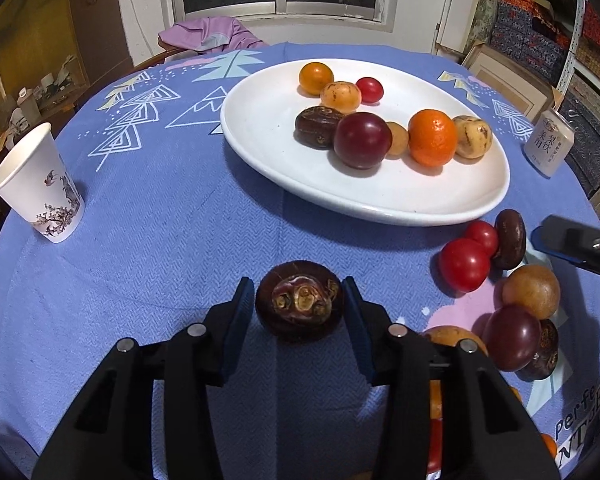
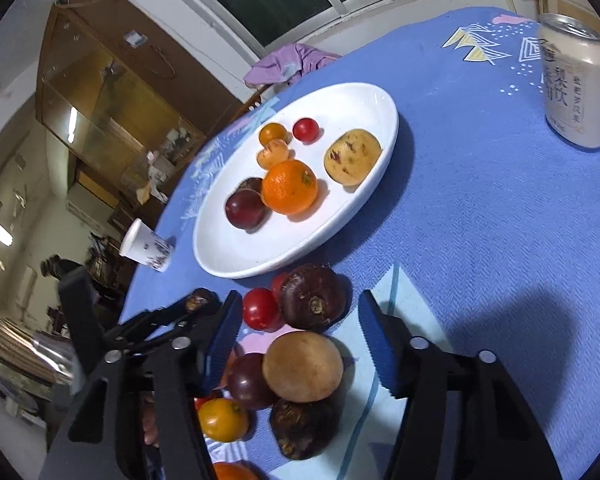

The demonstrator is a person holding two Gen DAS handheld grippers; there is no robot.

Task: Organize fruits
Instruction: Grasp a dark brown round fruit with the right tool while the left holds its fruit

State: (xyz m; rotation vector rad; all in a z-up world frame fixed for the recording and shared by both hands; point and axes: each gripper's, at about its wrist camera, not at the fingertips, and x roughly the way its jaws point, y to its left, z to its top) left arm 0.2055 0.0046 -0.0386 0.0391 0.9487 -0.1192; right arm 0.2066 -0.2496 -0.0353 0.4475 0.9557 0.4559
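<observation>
A dark brown water chestnut [image 1: 300, 302] lies on the blue cloth, and my left gripper [image 1: 298, 284] is shut on it with a pad against each side. A white oval plate [image 1: 284, 168] behind it holds several fruits, among them an orange [image 1: 432, 138] and a dark plum [image 1: 362, 140]. To the right lies a loose heap of fruit with a red tomato [image 1: 464, 264]. My right gripper [image 2: 299, 298] stands open over that heap, a tan round fruit [image 2: 302, 366] between its fingers with gaps on both sides. One blue right finger [image 1: 572, 244] shows in the left wrist view.
A paper cup [image 1: 40, 188] stands near the table's left edge. A drink can [image 1: 548, 140] stands at the right, beyond the plate. A purple garment [image 1: 212, 34] hangs on a chair at the far edge. Bare blue cloth [image 1: 160, 240] lies between cup and plate.
</observation>
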